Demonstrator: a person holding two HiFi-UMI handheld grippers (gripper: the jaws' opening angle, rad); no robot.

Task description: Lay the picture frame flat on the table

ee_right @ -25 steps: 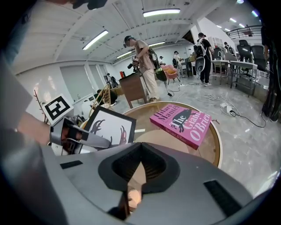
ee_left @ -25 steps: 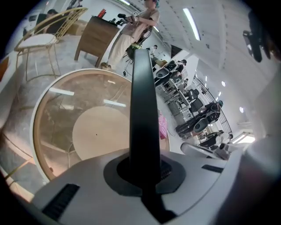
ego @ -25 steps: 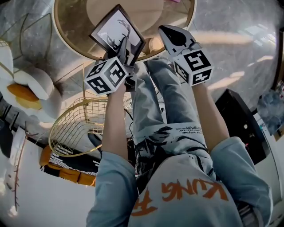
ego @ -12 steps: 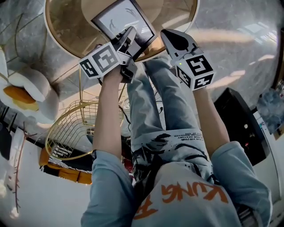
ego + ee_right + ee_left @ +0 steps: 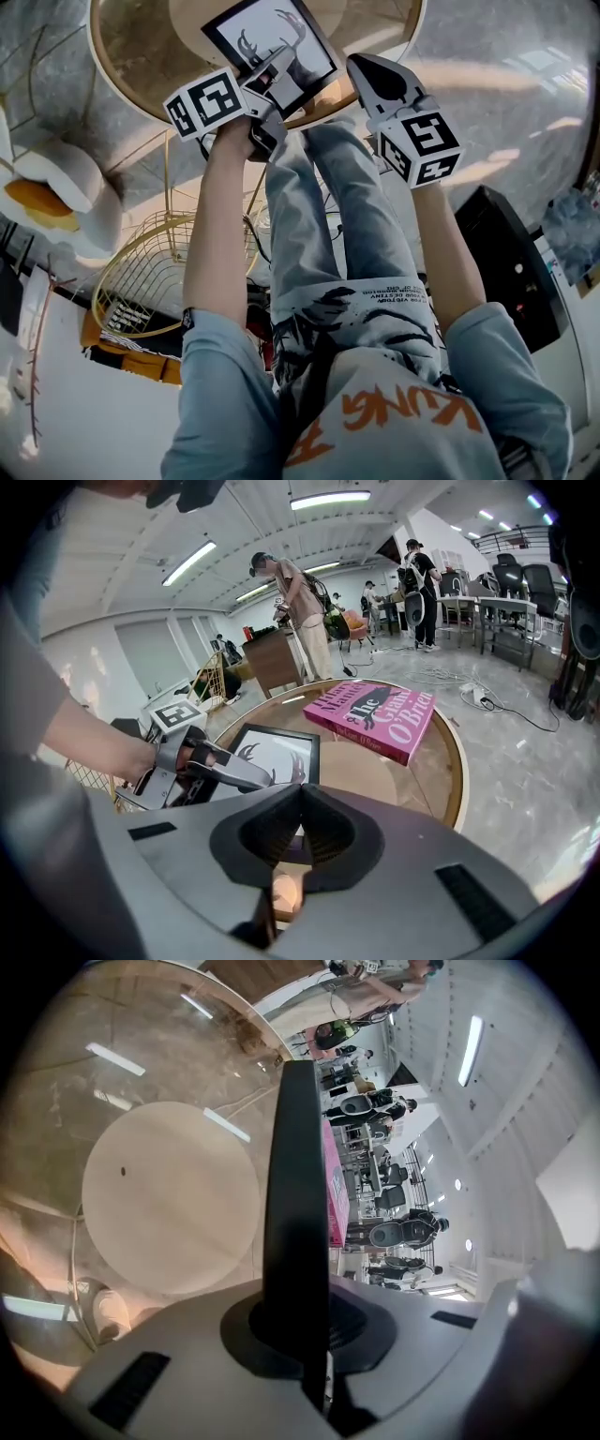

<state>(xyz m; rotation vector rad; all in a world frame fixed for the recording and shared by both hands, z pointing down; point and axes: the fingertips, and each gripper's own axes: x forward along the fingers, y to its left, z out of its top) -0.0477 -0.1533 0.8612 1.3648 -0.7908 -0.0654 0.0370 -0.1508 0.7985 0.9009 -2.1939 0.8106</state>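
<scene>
Table (image 5: pixel 122 56), round and glass-topped, lies under the frame (image 5: pixel 281 42), which is stiff, light and probably fragile, so best held by its edge. The left gripper (image 5: pixel 272 70) pinches its near edge. The frame leans flatter than a second ago. Right gripper (image 5: pixel 367 73) hovers closed, empty.

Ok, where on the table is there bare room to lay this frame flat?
Bare glass lies between the picture frame, the pink book and the gold rim. Left of the frame is open too. Crowded only where the left gripper clamps it.
</scene>
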